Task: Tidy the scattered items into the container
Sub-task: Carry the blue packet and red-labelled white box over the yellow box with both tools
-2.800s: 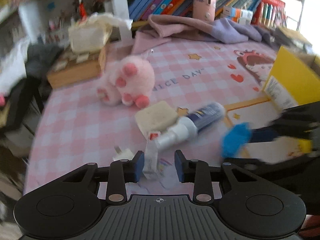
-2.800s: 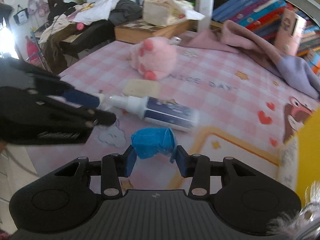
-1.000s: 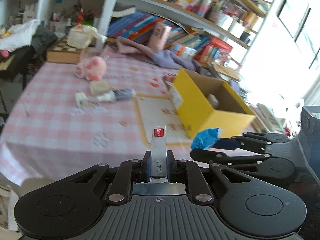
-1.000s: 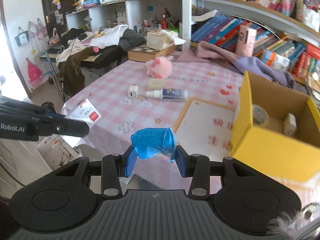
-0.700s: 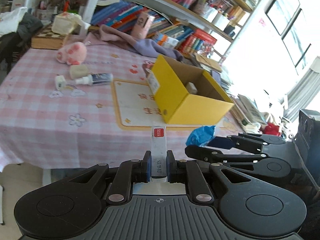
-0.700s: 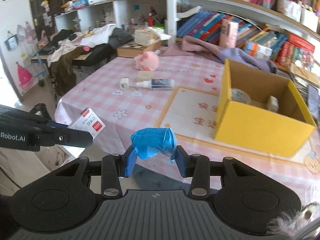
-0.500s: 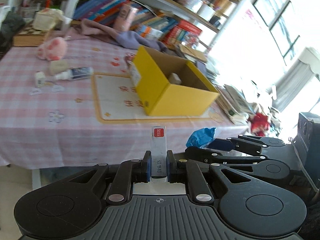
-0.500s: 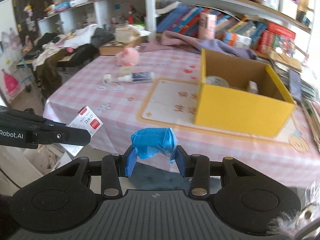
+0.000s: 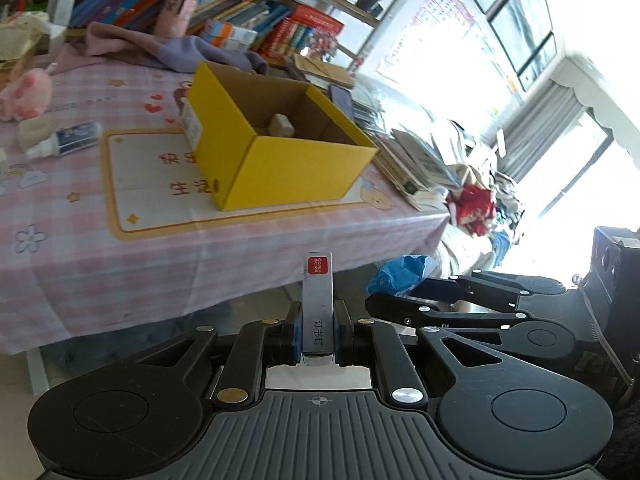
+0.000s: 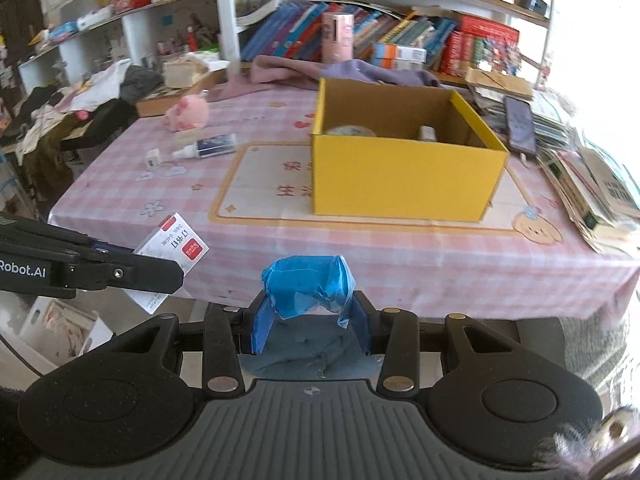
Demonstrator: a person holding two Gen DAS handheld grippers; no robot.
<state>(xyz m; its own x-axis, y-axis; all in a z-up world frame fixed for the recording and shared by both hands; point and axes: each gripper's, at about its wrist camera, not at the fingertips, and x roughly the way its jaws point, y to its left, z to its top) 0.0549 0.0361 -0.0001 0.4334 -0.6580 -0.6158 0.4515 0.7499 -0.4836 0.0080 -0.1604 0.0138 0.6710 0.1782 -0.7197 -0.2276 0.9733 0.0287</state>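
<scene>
Staple box [image 9: 317, 304] is clamped edge-on in the left gripper [image 9: 317, 336], and a blue tape roll [image 10: 308, 285] is pinched in the right gripper [image 10: 308, 322]; both are held off the table's near edge. The carrying step is judged in hand. The yellow box [image 10: 400, 176] stands open near the table's near-right corner; both loads must next be brought over its rim and released.
</scene>
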